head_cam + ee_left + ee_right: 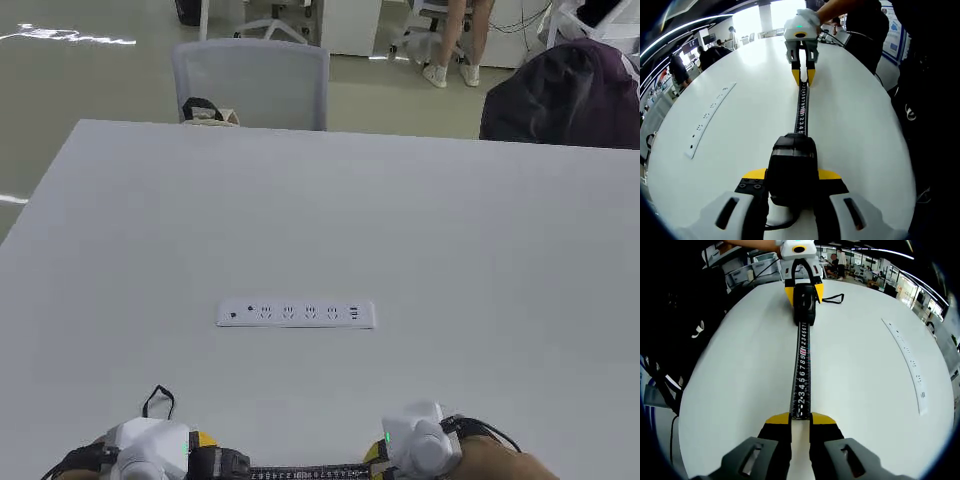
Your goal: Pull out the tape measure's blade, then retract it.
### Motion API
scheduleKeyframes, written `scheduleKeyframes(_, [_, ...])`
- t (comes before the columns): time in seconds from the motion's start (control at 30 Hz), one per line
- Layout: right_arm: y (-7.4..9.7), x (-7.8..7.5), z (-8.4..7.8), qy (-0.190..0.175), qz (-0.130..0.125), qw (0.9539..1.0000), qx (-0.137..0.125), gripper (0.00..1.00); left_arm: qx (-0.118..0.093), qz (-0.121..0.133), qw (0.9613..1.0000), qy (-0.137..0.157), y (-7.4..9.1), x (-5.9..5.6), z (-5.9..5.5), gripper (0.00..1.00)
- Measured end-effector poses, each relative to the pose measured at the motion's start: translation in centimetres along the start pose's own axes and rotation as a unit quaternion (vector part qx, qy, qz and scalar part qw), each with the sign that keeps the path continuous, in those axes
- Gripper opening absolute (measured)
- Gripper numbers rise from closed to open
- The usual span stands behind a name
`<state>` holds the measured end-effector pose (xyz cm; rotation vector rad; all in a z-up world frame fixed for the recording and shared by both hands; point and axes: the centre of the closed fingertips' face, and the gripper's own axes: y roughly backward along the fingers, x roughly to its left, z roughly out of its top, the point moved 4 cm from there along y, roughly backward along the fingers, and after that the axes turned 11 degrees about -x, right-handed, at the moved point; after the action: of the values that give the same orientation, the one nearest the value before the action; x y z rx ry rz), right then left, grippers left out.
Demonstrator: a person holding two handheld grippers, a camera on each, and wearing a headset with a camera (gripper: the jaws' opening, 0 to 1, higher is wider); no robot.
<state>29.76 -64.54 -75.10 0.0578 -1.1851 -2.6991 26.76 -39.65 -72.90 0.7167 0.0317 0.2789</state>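
Head view: white bench [450,230], power strip [296,314] central, grey chair [250,82] beyond far edge. Near edge: left gripper [792,176] clamps tape measure [792,160]; right gripper [800,420] pinches end of drawn blade [802,365].

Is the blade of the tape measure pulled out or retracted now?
Pulled out: the blade runs from the case in the left gripper to the right gripper, shut on its end.

Looks like an open-plan office. Shows in the large white meeting table [450,230] with a white power strip [296,314] on it, a grey mesh-backed office chair [250,82] at its far edge, and wheeled chair bases [275,25] on the glossy floor [60,80] beyond. Further marked by rows of desks [865,275] under long ceiling light strips [890,252], with people [840,260] in the background.
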Motion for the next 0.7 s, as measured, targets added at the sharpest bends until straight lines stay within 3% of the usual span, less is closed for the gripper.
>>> scheduleKeyframes(0.7, [1.5,0.1,-1.6,-0.009,-0.005,0.9999,0.004,0.10,0.006,-0.003,1.0000,0.002,-0.1,0.0,0.0,0.31])
